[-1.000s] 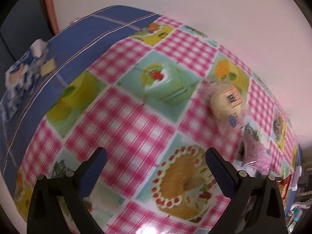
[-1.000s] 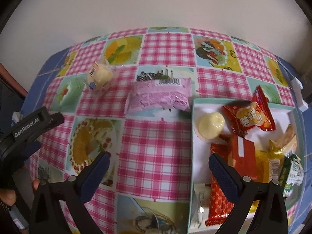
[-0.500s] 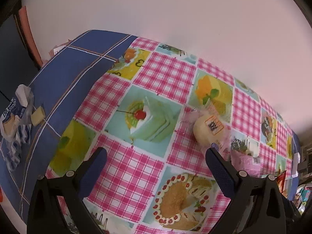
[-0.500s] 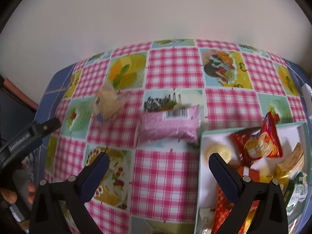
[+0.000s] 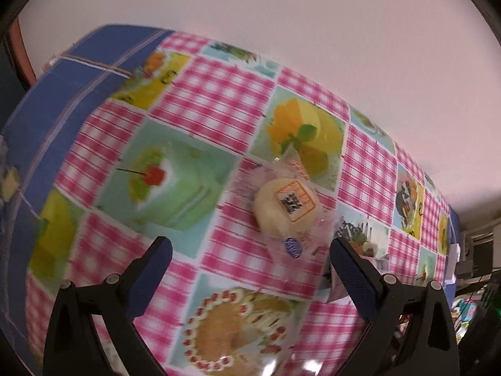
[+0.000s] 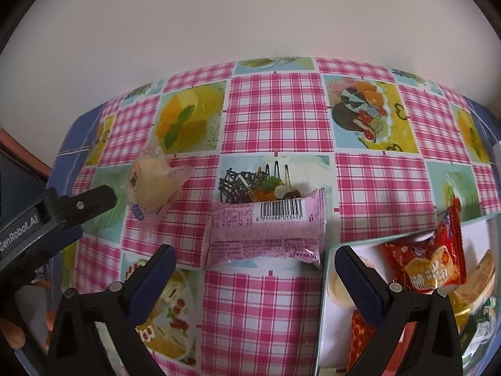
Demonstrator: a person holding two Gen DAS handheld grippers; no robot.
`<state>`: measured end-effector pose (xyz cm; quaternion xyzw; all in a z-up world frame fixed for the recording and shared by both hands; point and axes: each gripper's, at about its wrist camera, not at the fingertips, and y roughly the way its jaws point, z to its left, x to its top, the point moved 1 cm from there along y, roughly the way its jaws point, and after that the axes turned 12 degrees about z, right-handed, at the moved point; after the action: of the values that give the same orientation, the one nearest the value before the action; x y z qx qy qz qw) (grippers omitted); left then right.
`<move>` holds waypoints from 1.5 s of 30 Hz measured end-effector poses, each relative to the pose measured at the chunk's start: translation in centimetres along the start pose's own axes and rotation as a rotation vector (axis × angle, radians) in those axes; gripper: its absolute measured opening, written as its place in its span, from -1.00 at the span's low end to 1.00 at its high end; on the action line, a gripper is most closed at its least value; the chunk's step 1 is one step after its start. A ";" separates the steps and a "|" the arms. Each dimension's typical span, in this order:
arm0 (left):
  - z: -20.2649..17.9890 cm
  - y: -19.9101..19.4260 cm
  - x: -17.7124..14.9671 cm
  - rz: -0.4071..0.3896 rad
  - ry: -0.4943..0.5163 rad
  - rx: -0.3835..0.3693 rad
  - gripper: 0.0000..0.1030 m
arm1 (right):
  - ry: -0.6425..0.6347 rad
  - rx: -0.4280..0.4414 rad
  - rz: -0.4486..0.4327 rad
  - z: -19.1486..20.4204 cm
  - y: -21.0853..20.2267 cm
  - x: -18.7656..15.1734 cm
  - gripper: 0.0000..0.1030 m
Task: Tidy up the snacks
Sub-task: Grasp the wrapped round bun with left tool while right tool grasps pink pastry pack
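- Left gripper [image 5: 250, 260]: I held it wide, empty, just short of the round pale bun in clear wrapper [image 5: 286, 210], far-left on the checked tablecloth [image 5: 219, 100].
- Right gripper [image 6: 253, 269]: wide, empty, near the pink rectangular foil packet [image 6: 263, 235].
- Advice: I judged centring on the bun, then closing gently, best.

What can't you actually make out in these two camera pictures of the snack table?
- Left wrist view: motion blur smears the print on the wrapped bun.
- Left wrist view: the pink packet is mostly hidden behind a finger of the left gripper.
- Right wrist view: the white tray is cut off by the edge, and the right gripper covers some snacks.
- Right wrist view: the pink packet's small print is unreadable.
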<state>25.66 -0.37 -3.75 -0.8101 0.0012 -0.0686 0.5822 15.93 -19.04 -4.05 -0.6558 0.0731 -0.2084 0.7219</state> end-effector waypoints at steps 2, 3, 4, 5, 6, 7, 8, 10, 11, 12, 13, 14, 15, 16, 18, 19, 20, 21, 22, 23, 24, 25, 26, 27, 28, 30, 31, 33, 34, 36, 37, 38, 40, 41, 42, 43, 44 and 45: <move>-0.4 1.1 0.3 0.014 -0.008 -0.019 0.95 | -0.006 -0.007 0.002 0.0 0.6 0.3 0.98; -0.6 1.4 0.5 0.017 -0.009 -0.022 0.95 | -0.009 -0.010 0.003 0.0 0.8 0.4 0.97; -0.7 1.8 0.6 0.020 -0.010 -0.023 0.95 | -0.013 -0.014 0.004 0.1 1.0 0.5 0.95; -1.0 2.2 0.8 0.021 -0.011 -0.025 0.95 | -0.016 -0.018 0.005 0.1 1.3 0.7 0.95; -1.1 2.4 1.0 0.021 -0.013 -0.027 0.95 | -0.015 -0.020 0.006 0.2 1.4 0.9 0.95; -1.3 2.8 1.2 0.021 -0.016 -0.031 0.95 | -0.016 -0.023 0.005 0.2 1.6 1.0 0.94; -1.5 2.9 1.4 0.020 -0.020 -0.036 0.94 | -0.022 -0.031 -0.002 0.3 1.6 1.2 0.94; -1.7 3.4 1.8 0.017 -0.029 -0.047 0.94 | -0.029 -0.030 0.002 0.5 1.9 1.5 0.94; -1.7 3.6 2.1 0.016 -0.034 -0.050 0.94 | -0.032 -0.032 0.003 0.5 2.0 1.6 0.94; -1.8 3.7 2.2 0.014 -0.037 -0.051 0.94 | -0.038 -0.037 0.001 0.7 2.1 1.7 0.94; -2.0 3.9 2.4 0.013 -0.039 -0.051 0.92 | -0.043 -0.042 -0.002 0.8 2.1 1.8 0.94; -2.2 4.2 2.7 0.013 -0.040 -0.048 0.88 | -0.050 -0.044 -0.003 0.9 2.2 1.9 0.94; -2.3 4.5 2.9 0.015 -0.040 -0.043 0.73 | -0.053 -0.043 -0.003 0.9 2.3 2.0 0.94; -2.4 4.6 3.1 0.018 -0.042 -0.046 0.65 | -0.056 -0.041 -0.001 1.0 2.4 2.1 0.94; -2.4 4.8 3.3 0.021 -0.050 -0.058 0.65 | -0.063 -0.040 0.000 1.1 2.7 2.2 0.94; -2.4 4.8 3.3 0.019 -0.052 -0.060 0.62 | -0.065 -0.041 0.001 1.2 2.8 2.2 0.94; -2.4 4.8 3.3 0.016 -0.052 -0.061 0.60 | -0.067 -0.042 0.001 1.2 2.9 2.2 0.94; -2.5 4.9 3.3 0.016 -0.050 -0.066 0.51 | -0.069 -0.042 0.002 1.1 2.9 2.2 0.94; -2.5 5.0 3.3 0.018 -0.050 -0.070 0.42 | -0.070 -0.042 0.002 1.2 3.0 2.2 0.94; -2.5 4.9 3.3 0.022 -0.050 -0.074 0.37 | -0.072 -0.043 0.002 1.2 3.0 2.2 0.94; -2.6 4.9 3.2 0.024 -0.052 -0.075 0.32 | -0.073 -0.042 0.002 1.2 3.0 2.1 0.94; -2.6 4.8 3.2 0.024 -0.048 -0.065 0.31 | -0.074 -0.040 0.002 1.2 3.0 2.2 0.94; -2.7 4.9 3.1 0.023 -0.045 -0.059 0.31 | -0.072 -0.037 0.004 1.1 3.0 2.2 0.94; -2.5 4.9 3.0 0.022 -0.043 -0.056 0.30 | -0.071 -0.035 0.006 1.1 3.0 2.2 0.94; -2.2 4.8 2.7 0.023 -0.045 -0.062 0.30 | -0.070 -0.033 0.008 1.0 3.0 2.1 0.94; -1.1 4.4 2.2 0.027 -0.058 -0.082 0.29 | -0.068 -0.034 0.009 0.8 2.9 2.1 0.94; -0.7 4.4 2.0 0.028 -0.064 -0.091 0.29 | -0.069 -0.037 0.009 0.8 2.9 2.1 0.94; 0.2 4.3 1.6 0.028 -0.072 -0.097 0.29 | -0.066 -0.038 0.010 0.7 2.8 2.0 0.94; 0.6 4.3 1.3 0.029 -0.072 -0.094 0.29 | -0.065 -0.037 0.012 0.7 2.8 1.9 0.94; 1.2 4.4 0.9 0.036 -0.072 -0.080 0.28 | -0.062 -0.034 0.017 0.6 2.8 1.9 0.94; 1.7 4.5 0.6 0.042 -0.073 -0.076 0.28 | -0.060 -0.033 0.019 0.6 2.8 1.8 0.94; 2.0 4.6 0.5 0.045 -0.077 -0.077 0.28 | -0.061 -0.033 0.022 0.6 2.9 1.8 0.94; 2.6 4.5 0.0 0.033 -0.076 -0.068 0.23 | -0.063 -0.033 0.024 0.8 3.0 1.8 0.94; 3.0 4.4 -0.2 0.029 -0.081 -0.055 0.23 | -0.065 -0.033 0.025 0.8 3.0 1.8 0.94; 3.3 4.3 -0.3 0.027 -0.086 -0.056 0.23 | -0.066 -0.034 0.027 0.9 3.0 1.8 0.94; 3.6 4.2 -0.5 0.028 -0.089 -0.066 0.23 | -0.070 -0.034 0.029 0.9 3.0 1.8 0.94; 3.9 4.2 -0.7 0.033 -0.089 -0.076 0.23 | -0.074 -0.028 0.033 1.0 3.0 1.8 0.94; 4.0 4.1 -0.8 0.037 -0.084 -0.080 0.23 | -0.076 -0.021 0.036 1.0 3.0 1.9 0.94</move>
<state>25.62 2.14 -8.91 -0.8349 -0.0056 -0.0238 0.5499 18.63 -18.69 -6.50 -0.6694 0.0597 -0.1694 0.7209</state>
